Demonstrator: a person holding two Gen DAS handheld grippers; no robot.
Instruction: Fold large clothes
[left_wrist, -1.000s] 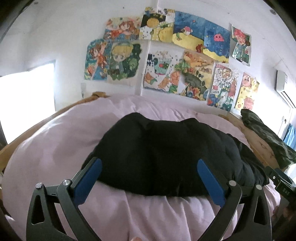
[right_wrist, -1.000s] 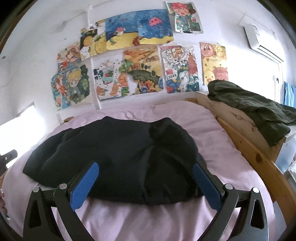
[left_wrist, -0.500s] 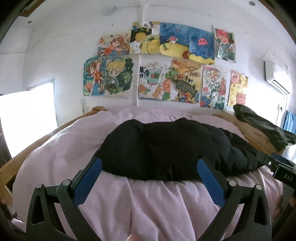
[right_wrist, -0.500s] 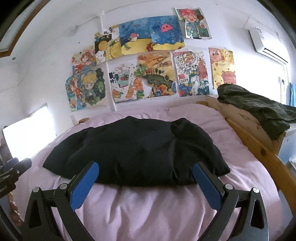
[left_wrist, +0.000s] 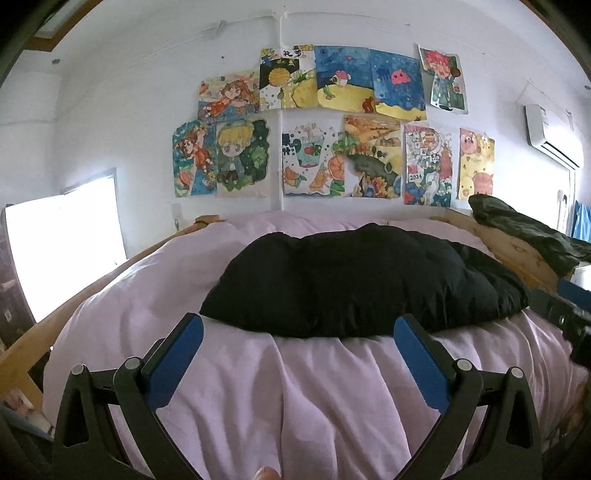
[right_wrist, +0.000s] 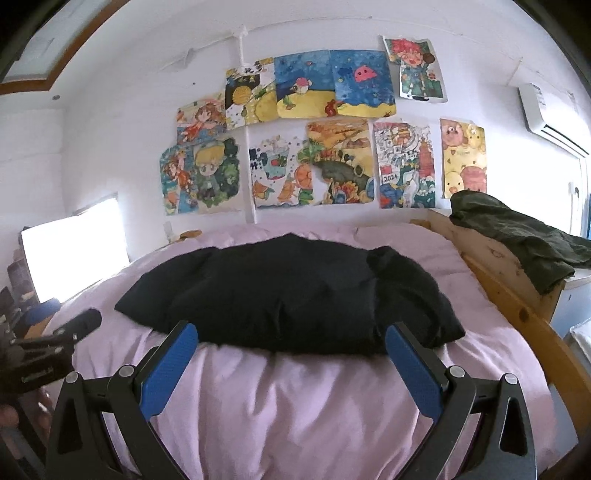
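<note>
Left hand-held gripper (left_wrist: 298, 345): jaws spread wide, nothing between the blue pads (left_wrist: 176, 362), sits bottom centre of the left wrist view over the pink duvet (left_wrist: 332, 398). Right hand-held gripper (right_wrist: 291, 350): same, released and empty, bottom centre of the right wrist view.

Black padded garment (left_wrist: 365, 280) lies bunched in a flat mound on the bed, mid-frame in both views, just beyond the fingertips and not touching either gripper. In the right wrist view the garment (right_wrist: 288, 291) spans centre-left to centre-right, with a folded flap on its right part.

Left gripper's body shows at lower left edge of the right wrist view; right gripper's body shows at the right edge of the left wrist view (left_wrist: 569, 314).

Wooden bed frame (right_wrist: 517, 306) runs along the right side. A dark green garment (right_wrist: 517, 236) is draped over the frame's corner, upper right. Wall behind carries coloured drawings (left_wrist: 332, 129), upper centre. Bright window (left_wrist: 62, 251) at left. Air conditioner (left_wrist: 550, 136) upper right.
</note>
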